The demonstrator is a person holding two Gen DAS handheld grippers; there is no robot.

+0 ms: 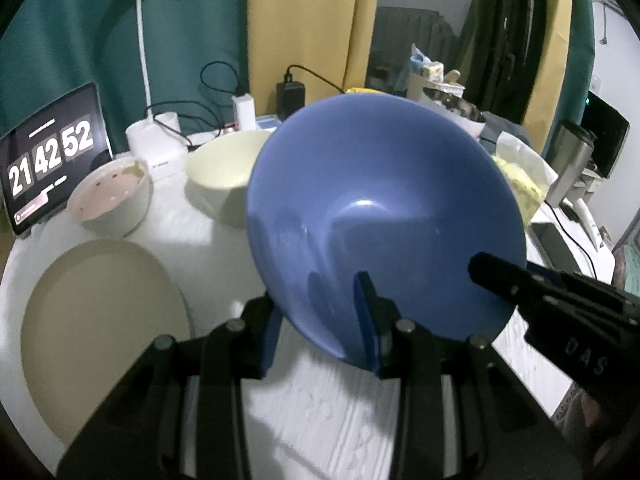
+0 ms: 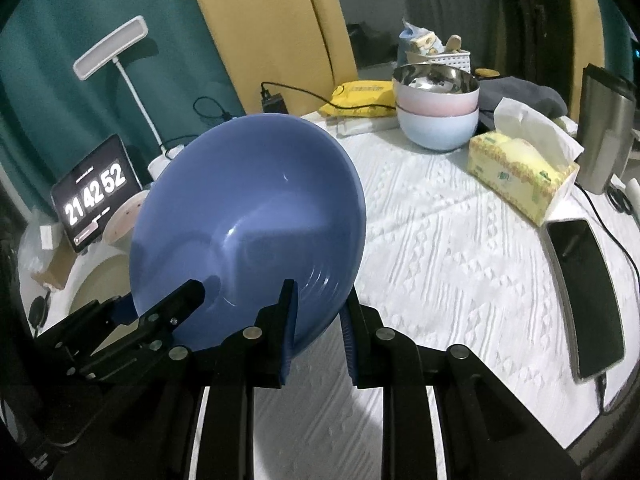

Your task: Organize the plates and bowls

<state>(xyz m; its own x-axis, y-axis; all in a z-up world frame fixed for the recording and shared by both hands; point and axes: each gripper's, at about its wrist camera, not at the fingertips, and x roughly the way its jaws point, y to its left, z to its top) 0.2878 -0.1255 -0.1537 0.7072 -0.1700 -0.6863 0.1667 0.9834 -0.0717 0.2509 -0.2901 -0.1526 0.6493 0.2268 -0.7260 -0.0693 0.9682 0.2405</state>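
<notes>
Mid-carry: glossy blue ceramic bowl (image 1: 384, 216) clamped, tilted, between left gripper (image 1: 320, 320) and right gripper (image 2: 320, 320); next, level lowering onto beige plate (image 1: 100, 328) beside left.

You hold a plain blue bowl (image 1: 384, 216) between black grippers with blue pads (image 2: 289, 328). Beyond it to your left are a beige plate (image 1: 100, 328) and a cream bowl (image 1: 224, 168). To the right, a yellow tissue box (image 2: 520, 176) lies on the white tablecloth (image 2: 440, 264) with raised diamond pattern.
</notes>
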